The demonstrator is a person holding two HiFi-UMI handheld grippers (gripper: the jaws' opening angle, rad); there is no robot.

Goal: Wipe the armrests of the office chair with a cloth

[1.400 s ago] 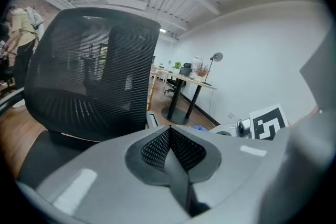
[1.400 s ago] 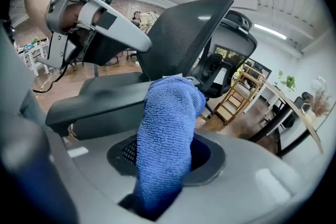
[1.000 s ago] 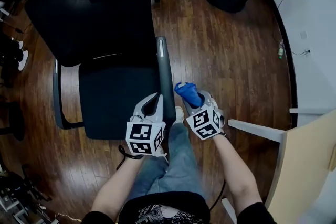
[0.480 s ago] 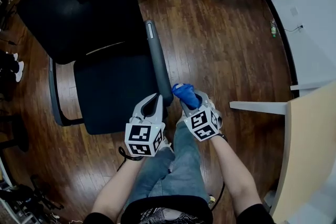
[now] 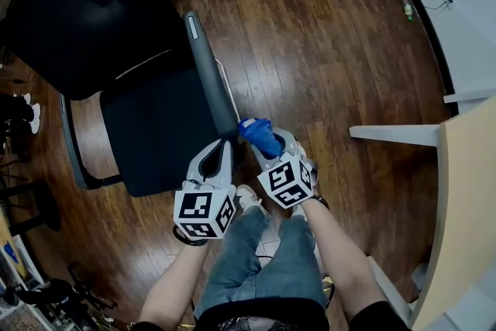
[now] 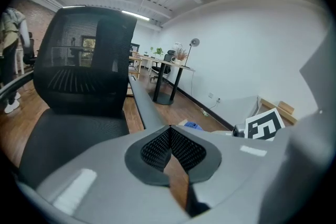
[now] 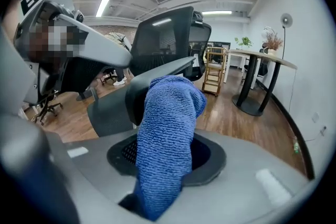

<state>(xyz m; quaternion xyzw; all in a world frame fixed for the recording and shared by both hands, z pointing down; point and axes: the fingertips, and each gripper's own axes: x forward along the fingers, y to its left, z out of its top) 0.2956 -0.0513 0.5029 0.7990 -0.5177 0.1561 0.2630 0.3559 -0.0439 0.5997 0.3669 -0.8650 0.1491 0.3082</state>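
Cloth [image 5: 257, 133] nearer armrest [image 5: 208, 81], in right tongs [image 5: 264, 146]

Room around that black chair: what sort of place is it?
Most likely an open-plan office: a mesh-backed office chair, a desk with potted plants by the white wall, and strip lights on an exposed ceiling.

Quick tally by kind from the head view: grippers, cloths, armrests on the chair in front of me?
Grippers: 2 (left gripper, right gripper)
Blue cloth: 1
Armrests: 2 (near armrest, far armrest)
Total: 5
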